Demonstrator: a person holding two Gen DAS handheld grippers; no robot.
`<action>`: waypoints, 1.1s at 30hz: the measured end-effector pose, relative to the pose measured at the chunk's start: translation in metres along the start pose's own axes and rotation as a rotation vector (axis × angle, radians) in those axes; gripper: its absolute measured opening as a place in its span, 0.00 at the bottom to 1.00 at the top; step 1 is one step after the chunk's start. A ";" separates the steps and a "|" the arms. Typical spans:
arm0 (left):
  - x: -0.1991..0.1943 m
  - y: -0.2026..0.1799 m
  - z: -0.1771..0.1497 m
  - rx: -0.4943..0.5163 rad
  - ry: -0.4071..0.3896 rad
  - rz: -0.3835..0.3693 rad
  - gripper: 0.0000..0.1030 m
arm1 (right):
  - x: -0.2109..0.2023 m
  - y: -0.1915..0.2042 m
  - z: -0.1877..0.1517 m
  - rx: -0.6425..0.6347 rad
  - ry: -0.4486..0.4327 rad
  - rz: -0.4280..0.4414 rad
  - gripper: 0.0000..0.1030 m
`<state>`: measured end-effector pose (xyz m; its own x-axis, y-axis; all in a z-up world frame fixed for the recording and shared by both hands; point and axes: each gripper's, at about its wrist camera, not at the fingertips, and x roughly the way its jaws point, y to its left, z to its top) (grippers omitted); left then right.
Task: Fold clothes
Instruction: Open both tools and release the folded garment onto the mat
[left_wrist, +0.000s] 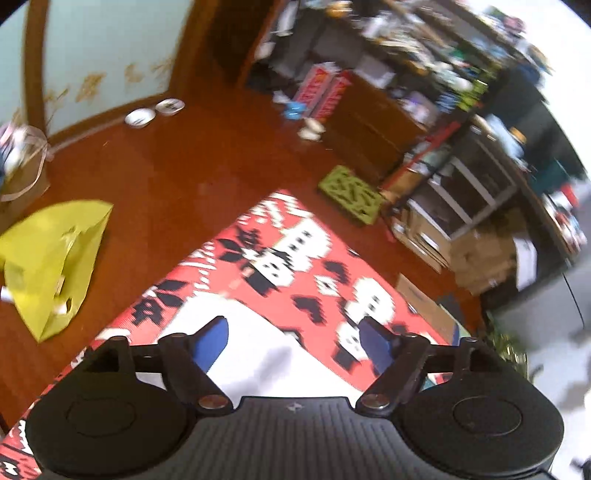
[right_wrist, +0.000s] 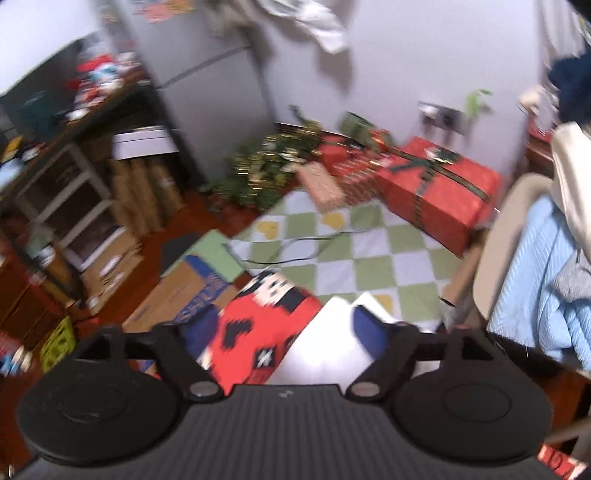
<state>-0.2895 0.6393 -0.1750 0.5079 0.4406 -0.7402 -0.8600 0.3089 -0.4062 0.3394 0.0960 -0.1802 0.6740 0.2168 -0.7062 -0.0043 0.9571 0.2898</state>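
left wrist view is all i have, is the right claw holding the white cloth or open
observer: The right claw is open. The white cloth lies below its spread fingers, not pinched.
operator: whats past the red mat on that side
observer: A green and white checked mat lies beyond the red mat.
operator: anything on it
observer: A red gift box with a dark green ribbon sits at its far side.

Shelf clutter (left_wrist: 424, 55) blurred beyond telling.
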 end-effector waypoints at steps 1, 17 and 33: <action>-0.007 -0.005 -0.008 0.037 -0.003 -0.007 0.81 | -0.013 0.001 -0.007 -0.028 -0.001 0.027 0.93; -0.004 -0.051 -0.152 0.416 0.030 0.055 0.90 | -0.143 0.080 -0.234 -0.611 0.017 0.226 1.00; 0.033 -0.046 -0.195 0.535 0.026 0.177 1.00 | -0.135 0.079 -0.325 -0.591 0.156 0.180 1.00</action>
<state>-0.2431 0.4752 -0.2858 0.3513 0.5059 -0.7878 -0.7836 0.6194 0.0483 0.0082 0.2046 -0.2725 0.5090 0.3669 -0.7786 -0.5448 0.8377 0.0386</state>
